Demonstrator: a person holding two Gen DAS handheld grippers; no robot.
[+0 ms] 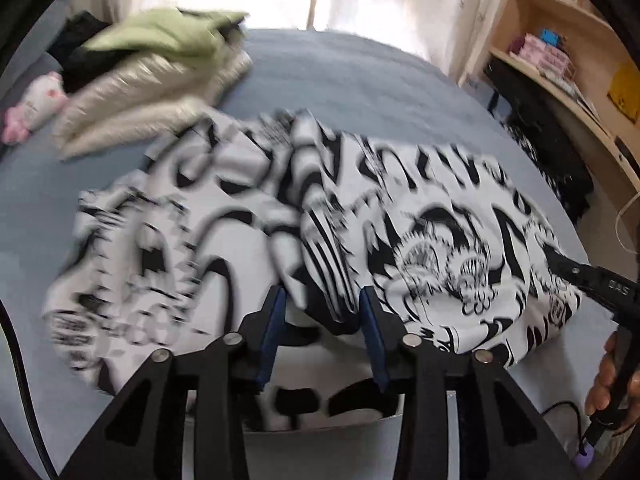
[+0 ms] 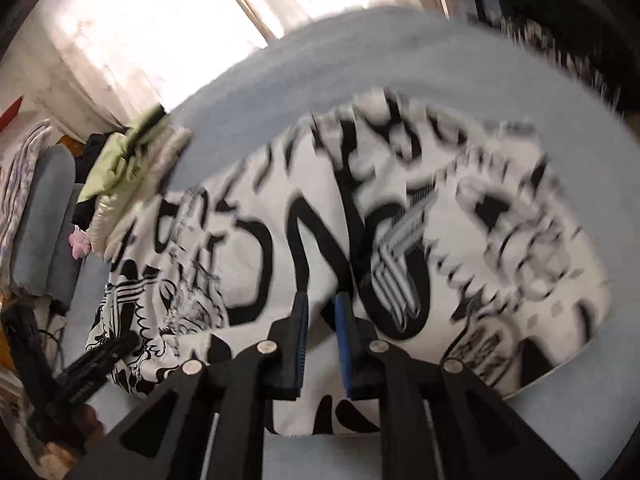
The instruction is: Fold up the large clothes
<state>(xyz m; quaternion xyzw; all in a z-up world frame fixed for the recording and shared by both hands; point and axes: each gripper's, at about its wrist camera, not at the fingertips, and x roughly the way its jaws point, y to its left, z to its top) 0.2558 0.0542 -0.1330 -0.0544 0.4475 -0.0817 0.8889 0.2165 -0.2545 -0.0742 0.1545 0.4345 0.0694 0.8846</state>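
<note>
The black-and-white printed garment (image 1: 248,224) lies spread across the blue bed (image 1: 360,80), its near hem toward the person and a raised ridge of fabric running down its middle. All positions below are given relative to this garment.

Left gripper (image 1: 323,308): jaws stand apart over the garment's near hem at the foot of the ridge. Cloth bulges up between the blue pads, but contact is not visible; treat it as released. Right gripper (image 2: 320,312): jaws are narrowly parted above the near hem beside a dark printed crease; no pinched cloth is visible, and motion blur prevents certainty.

Hazards:
- With neither gripper confirmed to hold fabric, a lift may leave the garment on the bed.
- The central ridge may be folded into the garment, leaving a bunched, uneven layer.
- Closing on the ridge may catch two layers and drag the lower one.
- The pile of folded clothes (image 1: 160,60), beyond the garment's far left corner, may be disturbed if fabric is swept that way.
</note>
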